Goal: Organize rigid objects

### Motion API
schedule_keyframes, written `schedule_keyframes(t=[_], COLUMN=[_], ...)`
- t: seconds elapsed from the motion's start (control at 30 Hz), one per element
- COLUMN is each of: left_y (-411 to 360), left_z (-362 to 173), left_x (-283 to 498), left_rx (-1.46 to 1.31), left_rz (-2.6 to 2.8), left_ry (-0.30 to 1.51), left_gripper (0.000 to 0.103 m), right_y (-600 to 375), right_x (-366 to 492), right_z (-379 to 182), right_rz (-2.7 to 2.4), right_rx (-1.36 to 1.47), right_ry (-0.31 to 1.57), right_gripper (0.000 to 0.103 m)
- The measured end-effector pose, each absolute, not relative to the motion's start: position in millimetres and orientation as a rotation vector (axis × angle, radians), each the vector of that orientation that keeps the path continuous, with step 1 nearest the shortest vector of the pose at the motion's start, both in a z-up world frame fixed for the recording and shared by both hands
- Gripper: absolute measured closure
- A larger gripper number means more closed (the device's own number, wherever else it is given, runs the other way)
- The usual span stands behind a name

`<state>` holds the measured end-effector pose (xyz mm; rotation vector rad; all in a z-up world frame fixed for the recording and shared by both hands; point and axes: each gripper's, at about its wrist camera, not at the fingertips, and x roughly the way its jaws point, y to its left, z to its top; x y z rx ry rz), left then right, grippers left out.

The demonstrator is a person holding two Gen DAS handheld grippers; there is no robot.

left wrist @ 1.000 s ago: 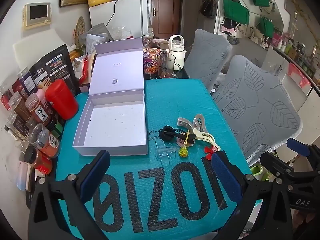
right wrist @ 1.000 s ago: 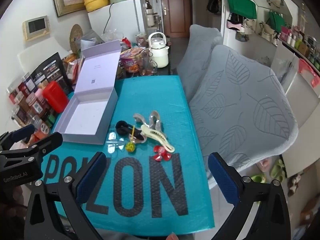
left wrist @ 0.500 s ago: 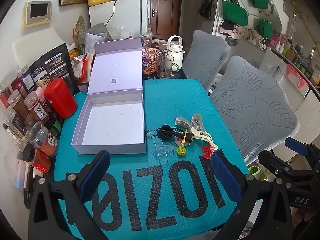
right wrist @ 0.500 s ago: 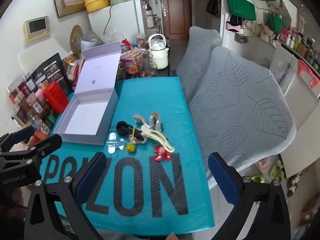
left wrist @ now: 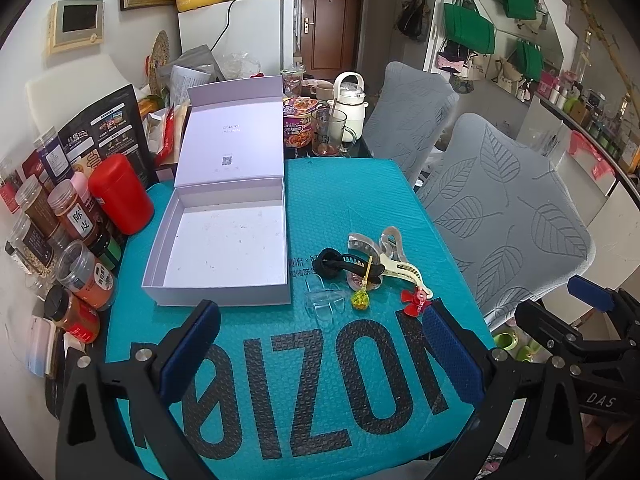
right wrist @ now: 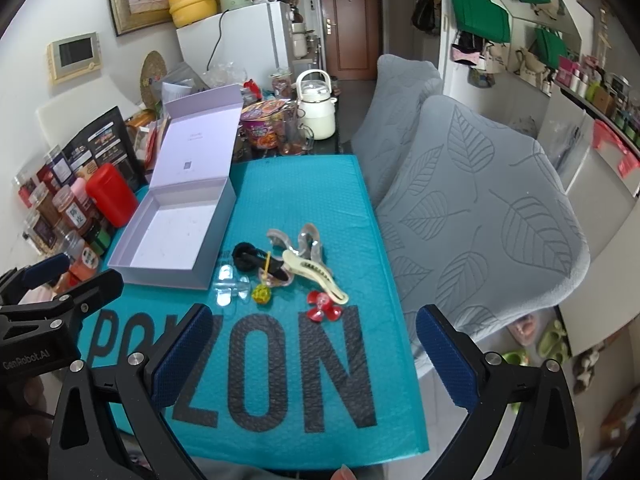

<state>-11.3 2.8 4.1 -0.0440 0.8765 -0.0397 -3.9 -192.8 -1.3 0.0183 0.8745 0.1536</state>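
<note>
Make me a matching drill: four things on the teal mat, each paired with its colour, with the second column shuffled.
Things:
1. box
2. flower clip
3. long hair clip
4. pom-pom pick

Colours:
a. yellow-green
b. red
c. cream
d. lilac

Pairs: 1-d, 2-b, 3-c, 4-a

Right claw (right wrist: 316, 354) gapes empty above hair clips (right wrist: 288, 264) beside lilac box (right wrist: 176, 232).
</note>
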Motion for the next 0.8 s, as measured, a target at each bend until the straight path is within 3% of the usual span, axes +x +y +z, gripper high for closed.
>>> schedule_keyframes(t=[0.8], left_y=[9.1], left_z=[4.4], left_x=[-12.4], left_rx=[-0.065], left_rz=[-0.031], left_ry=[0.877], left_gripper=[0.0], right_y=[-187.1], right_x=[-5.4], right_z=[2.0], right_rz=[0.162], right_rx=[0.004], right_ry=[0.867], right_gripper=[0.0])
